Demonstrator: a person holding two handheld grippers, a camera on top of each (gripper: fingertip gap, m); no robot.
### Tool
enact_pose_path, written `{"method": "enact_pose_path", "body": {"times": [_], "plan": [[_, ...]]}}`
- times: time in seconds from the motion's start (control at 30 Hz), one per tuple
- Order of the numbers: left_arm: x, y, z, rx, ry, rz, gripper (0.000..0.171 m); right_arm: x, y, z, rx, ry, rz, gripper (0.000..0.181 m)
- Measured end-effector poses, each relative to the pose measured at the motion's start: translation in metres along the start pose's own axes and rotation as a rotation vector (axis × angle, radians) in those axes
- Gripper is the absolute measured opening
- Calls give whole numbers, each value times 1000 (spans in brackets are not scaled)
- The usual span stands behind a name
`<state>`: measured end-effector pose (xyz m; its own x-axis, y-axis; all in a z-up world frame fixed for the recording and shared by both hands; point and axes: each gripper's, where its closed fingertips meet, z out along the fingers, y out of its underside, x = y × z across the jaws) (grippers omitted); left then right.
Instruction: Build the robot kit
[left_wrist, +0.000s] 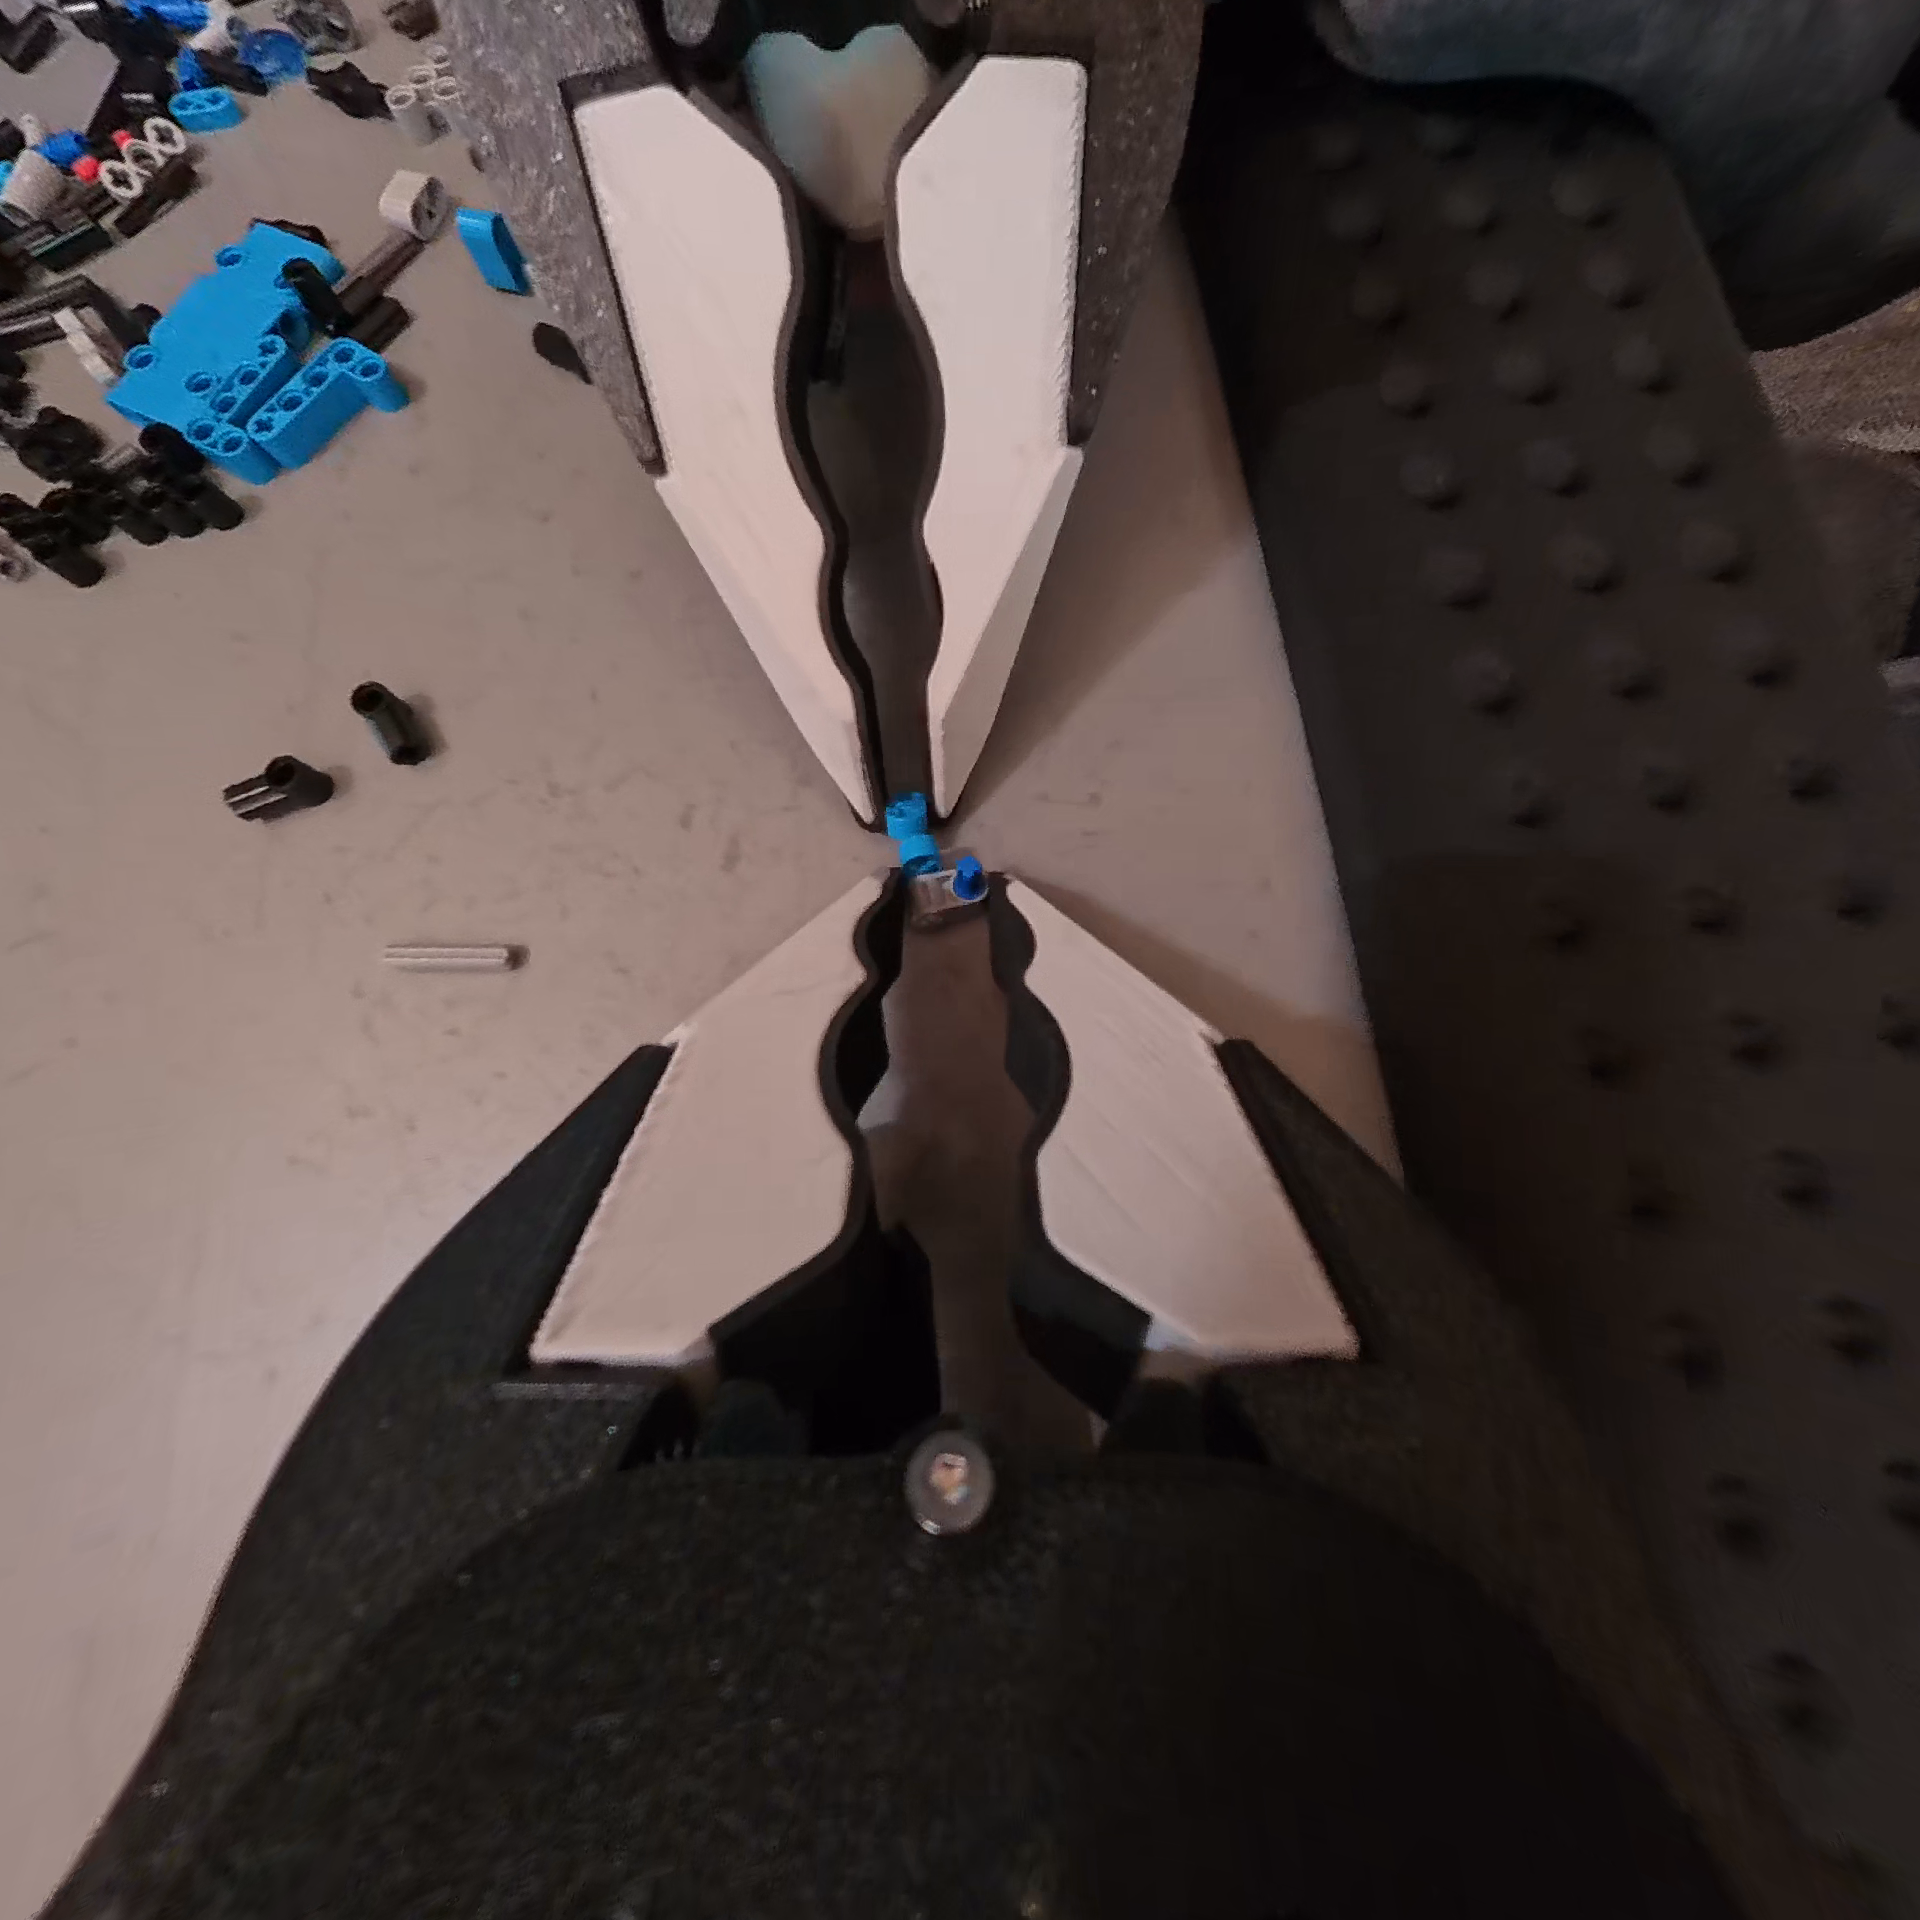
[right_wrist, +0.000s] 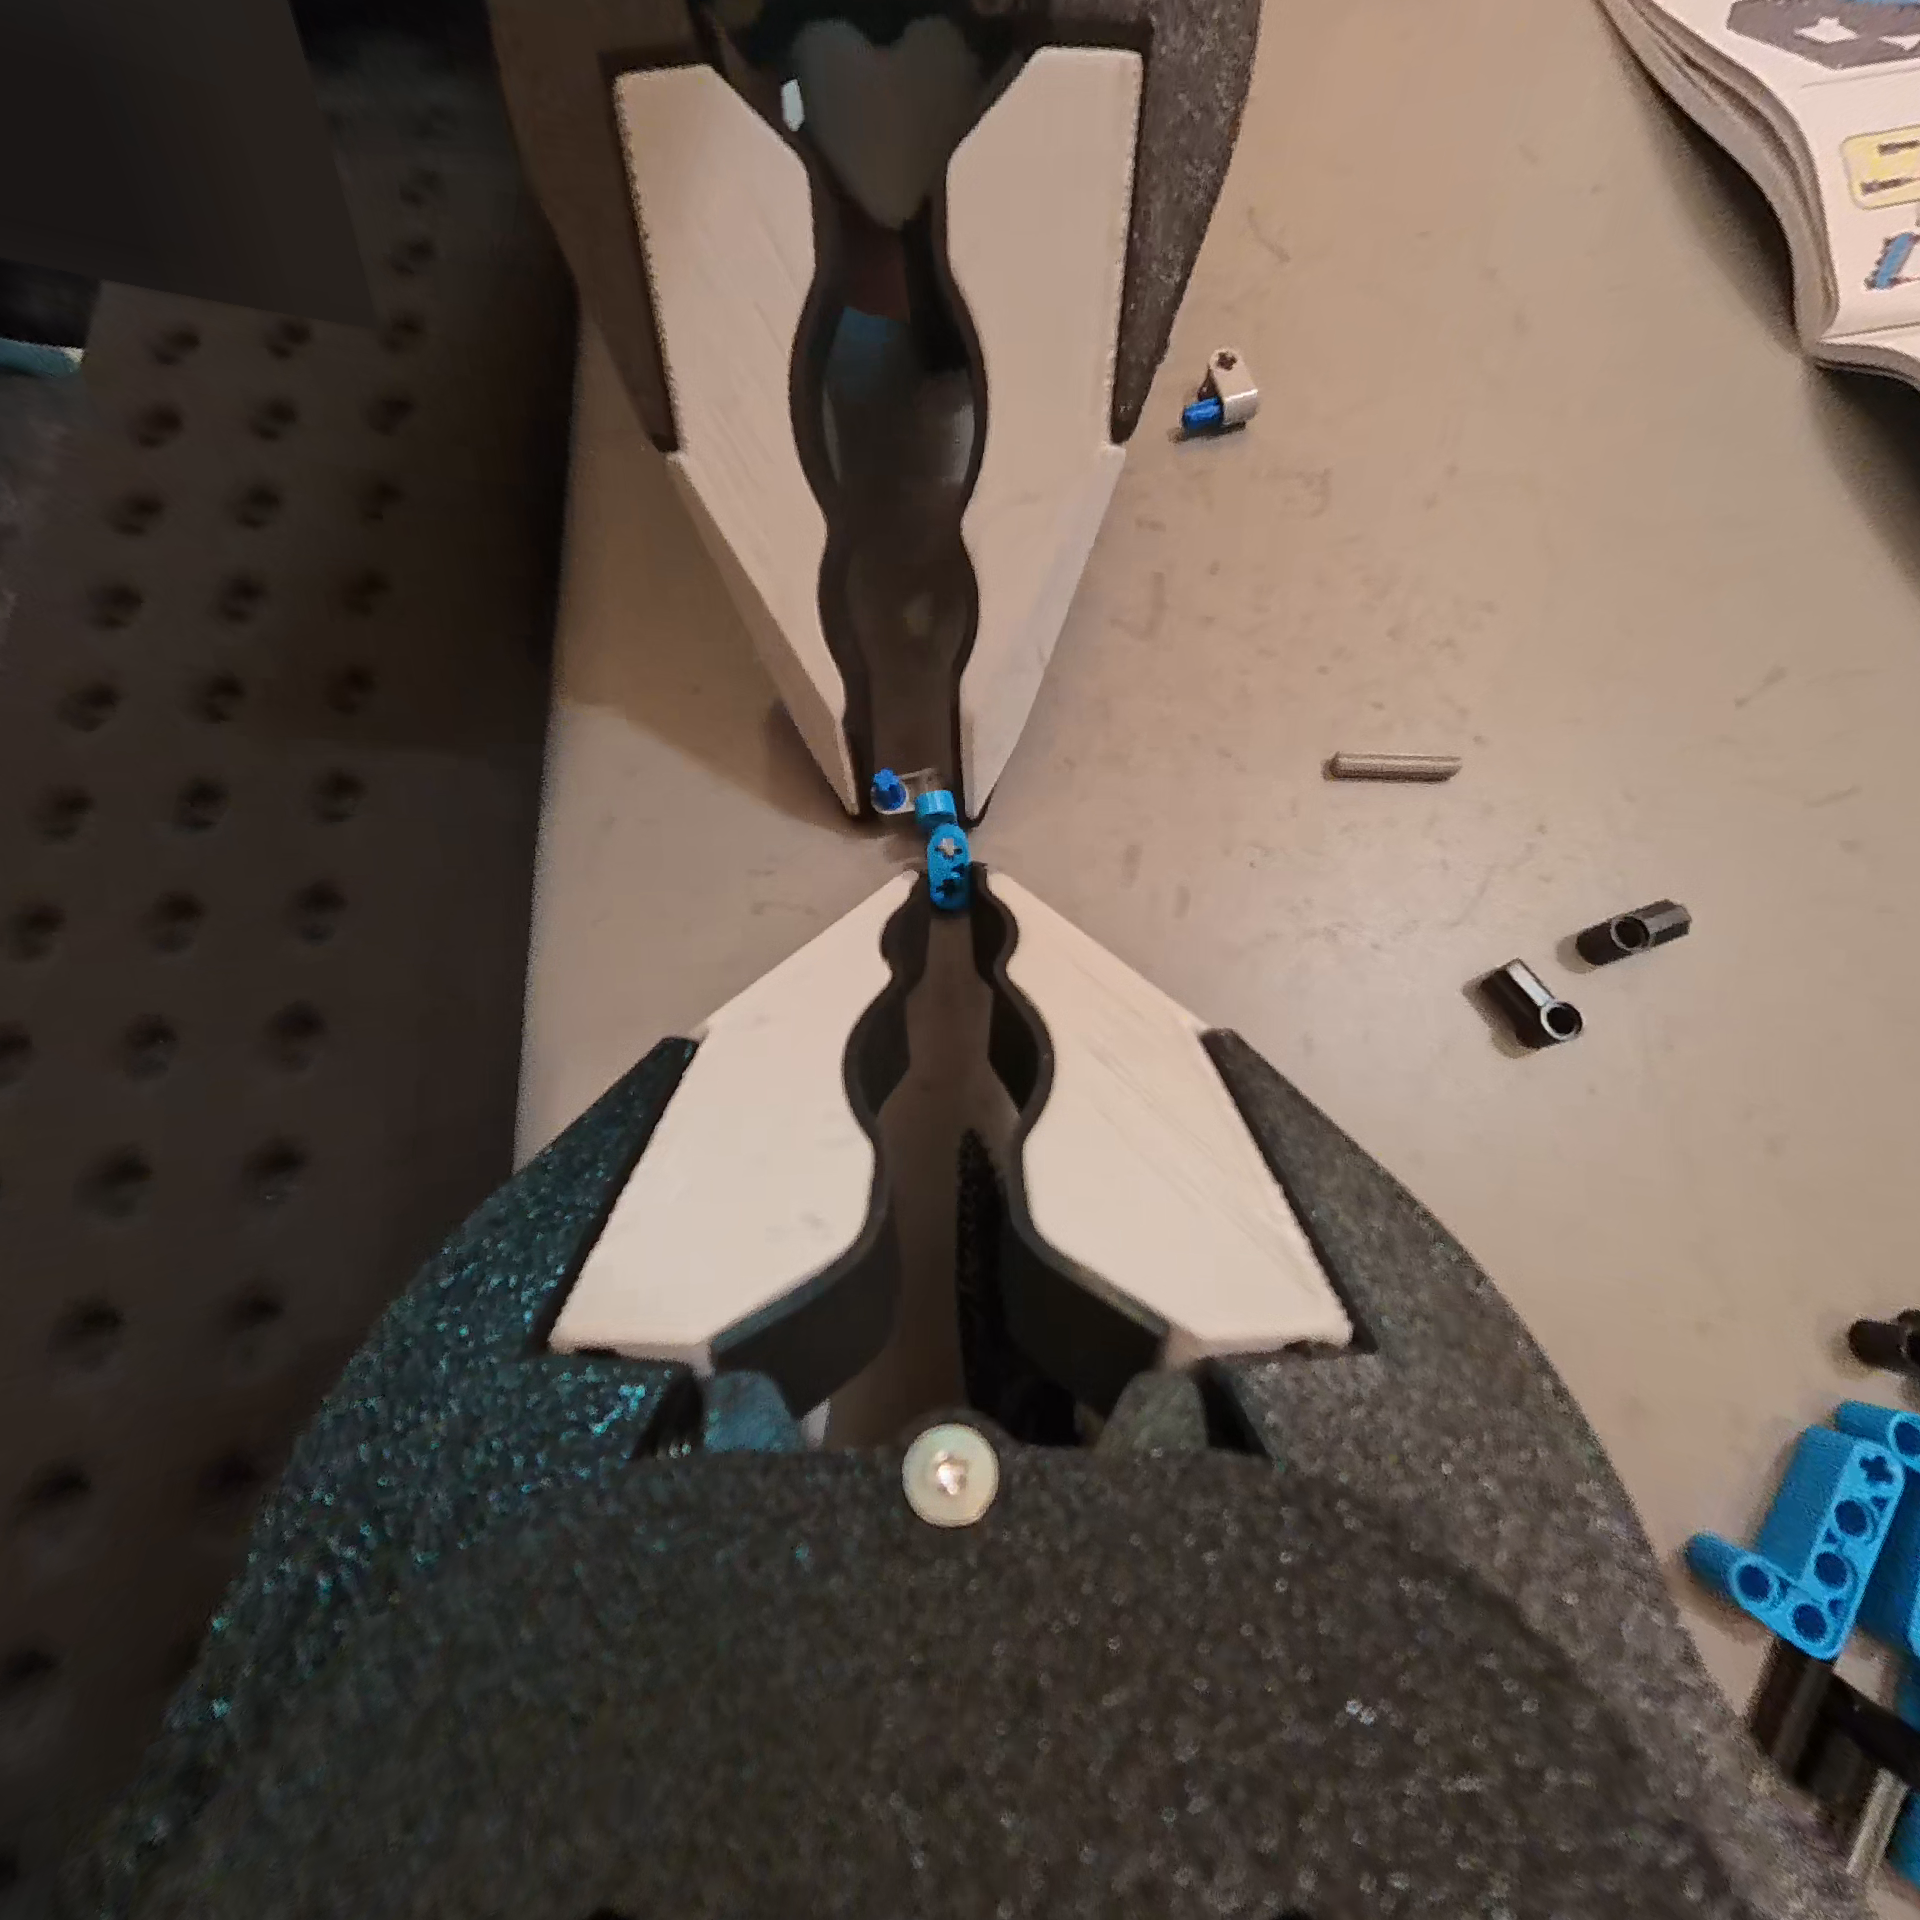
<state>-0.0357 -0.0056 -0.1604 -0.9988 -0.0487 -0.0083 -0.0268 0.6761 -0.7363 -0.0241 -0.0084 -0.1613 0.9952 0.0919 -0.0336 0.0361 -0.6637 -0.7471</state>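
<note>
Wrist cams face each other, close, sharing tabletop (left_wrist: 520, 831).

I've got the two grippers nose to nose over the table (left_wrist: 540, 1039), tips almost touching. My left gripper (left_wrist: 940, 899) pinches a small connector with a pin (left_wrist: 948, 896); straight ahead, the right gripper (right_wrist: 951, 883) pinches a short two-hole link (right_wrist: 947, 871), and the two parts meet between the tips. In the right wrist view, an axle rod (right_wrist: 1392, 767) lies to the right, two sleeve pieces (right_wrist: 1579, 971) nearer me beyond it, a booklet (right_wrist: 1808, 156) far right at the table's back. A studded mat (right_wrist: 208, 831) runs along the left.
</note>
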Motion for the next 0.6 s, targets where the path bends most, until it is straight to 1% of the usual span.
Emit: {"method": "enact_pose_path", "body": {"times": [0.2,0.6], "plan": [[0,2,-2,1,25,11,15,0,-1,2,-2,-73,33,7],[-1,2,-2,0,18,18,16,2,1,0,-6,-49,35,12]]}}
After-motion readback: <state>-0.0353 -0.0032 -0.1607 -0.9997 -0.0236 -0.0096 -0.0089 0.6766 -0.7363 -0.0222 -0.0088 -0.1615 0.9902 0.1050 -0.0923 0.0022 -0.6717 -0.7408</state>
